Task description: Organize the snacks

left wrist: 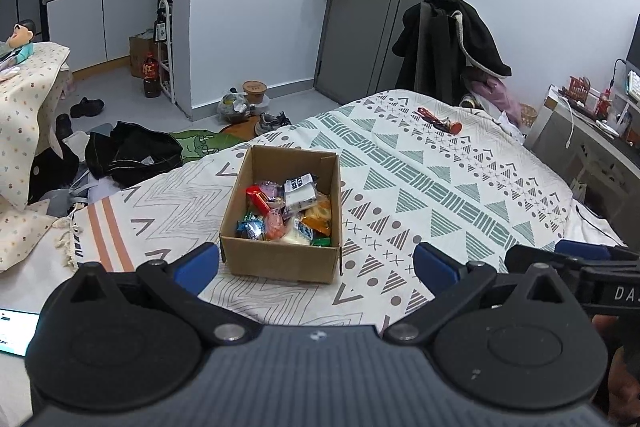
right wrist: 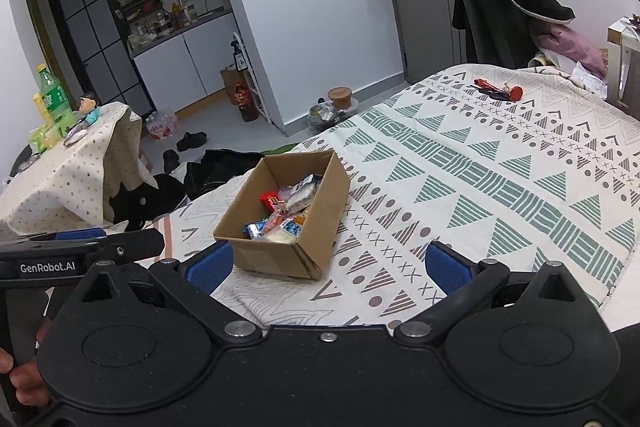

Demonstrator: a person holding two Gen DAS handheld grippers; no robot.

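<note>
Snacks (left wrist: 290, 205) in cardboard box (left wrist: 280, 259) on patterned bedspread (left wrist: 440, 187); both grippers wide open, empty

The cardboard box's (right wrist: 280, 227) near wall hides some snacks (right wrist: 280, 215); their labels are unreadable.

Brown corrugated cardboard box (left wrist: 280, 259): matt, plain paper surface, raw cut edges. Contents, small wrapped snacks (left wrist: 290, 207): glossy plastic and foil film, crinkled. Bed covering, cream woven cloth blanket with green and brown geometric print (left wrist: 440, 187): matt, soft, lightly creased, fringed at one edge. Left claw (left wrist: 316, 263): black matt moulded plastic arms, blue pads (left wrist: 196, 267) of smooth rubbery look, bright metal pivot pins. Right claw (right wrist: 328, 265): same finish. Grey floor (left wrist: 112, 83): smooth, faint sheen. Grey door (left wrist: 360, 27): smooth, satin.
</note>
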